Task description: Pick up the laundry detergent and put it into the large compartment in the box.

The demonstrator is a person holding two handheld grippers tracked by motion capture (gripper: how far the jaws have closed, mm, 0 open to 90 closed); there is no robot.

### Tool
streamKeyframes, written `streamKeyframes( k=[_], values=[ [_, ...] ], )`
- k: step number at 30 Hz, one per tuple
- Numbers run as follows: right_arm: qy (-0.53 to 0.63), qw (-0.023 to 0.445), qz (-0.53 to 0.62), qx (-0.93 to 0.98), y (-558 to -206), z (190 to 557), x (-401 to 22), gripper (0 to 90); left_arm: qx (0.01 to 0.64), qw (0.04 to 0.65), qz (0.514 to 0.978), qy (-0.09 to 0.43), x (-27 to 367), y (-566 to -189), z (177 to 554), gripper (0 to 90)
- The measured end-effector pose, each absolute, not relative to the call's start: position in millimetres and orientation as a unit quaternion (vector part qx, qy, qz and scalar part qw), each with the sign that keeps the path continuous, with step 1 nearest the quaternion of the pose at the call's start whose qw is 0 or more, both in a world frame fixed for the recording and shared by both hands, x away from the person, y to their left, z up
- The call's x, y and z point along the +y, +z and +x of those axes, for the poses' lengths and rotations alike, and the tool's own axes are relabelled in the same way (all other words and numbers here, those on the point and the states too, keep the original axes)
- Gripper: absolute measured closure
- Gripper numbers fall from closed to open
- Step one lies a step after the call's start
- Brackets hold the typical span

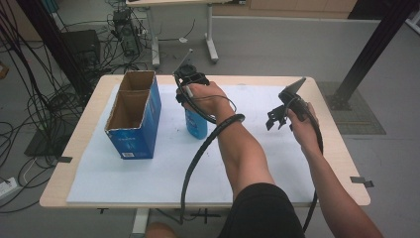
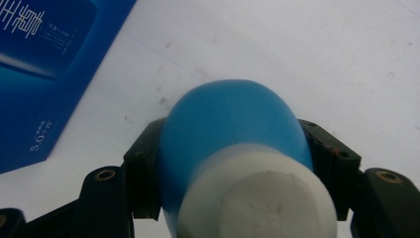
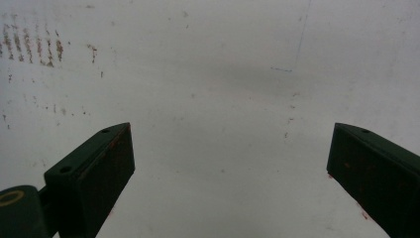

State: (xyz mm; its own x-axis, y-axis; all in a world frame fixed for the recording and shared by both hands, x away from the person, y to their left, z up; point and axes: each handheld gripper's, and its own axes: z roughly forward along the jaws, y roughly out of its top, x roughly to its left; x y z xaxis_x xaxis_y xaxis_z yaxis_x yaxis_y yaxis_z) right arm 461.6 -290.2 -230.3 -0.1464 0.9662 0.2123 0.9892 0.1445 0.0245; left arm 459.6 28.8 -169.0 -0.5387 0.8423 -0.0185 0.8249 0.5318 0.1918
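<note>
— What did the table look like?

— A light wooden tabletop (image 1: 89,124) with a white sheet (image 1: 148,173) covering most of it. In the right gripper view the sheet (image 3: 208,74) was scuffed, with faint brownish specks toward one corner. Bits of dark tape stuck to the table edges at both sides.

— And the room around it?

— Grey floor, a tangle of black cables (image 1: 29,99) at the far left, a computer case (image 1: 124,29) standing on the floor beyond the table, white desk legs (image 1: 210,34) behind it, and a black metal post (image 1: 376,44) slanting at the right.

— Where was the bottle?

— The blue bottle (image 1: 196,125) stood upright on the sheet near the table's middle, just right of an open blue cardboard box (image 1: 133,116). The left gripper (image 1: 190,101) came down on it from above. In the left gripper view its black jaws were clamped on either side of the bottle (image 2: 233,129), just below the white cap (image 2: 257,198), with the box (image 2: 44,64) close by.

— And the other claw?

— The right gripper (image 1: 278,118) hung above the sheet, well apart from the bottle, jaws spread wide with nothing between them.
</note>
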Motion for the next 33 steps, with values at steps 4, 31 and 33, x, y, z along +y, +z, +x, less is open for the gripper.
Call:
streamKeyframes(
  k=[4,31,33],
  values=[
    [-0.078,0.073,-0.65,-0.753,-230.6,462.2,-289.9,4.5,0.873,0.054,0.477,0.079,29.2,-168.9,460.0,36.6],
    [-0.075,0.071,-0.648,-0.754,-229.6,460.4,-288.1,4.5,0.874,0.056,0.477,0.079,30.2,-168.9,459.6,36.7],
    [-0.074,0.072,-0.649,-0.754,-229.4,460.7,-286.7,4.5,0.874,0.056,0.477,0.079,30.4,-168.9,459.5,36.8]
  ],
)
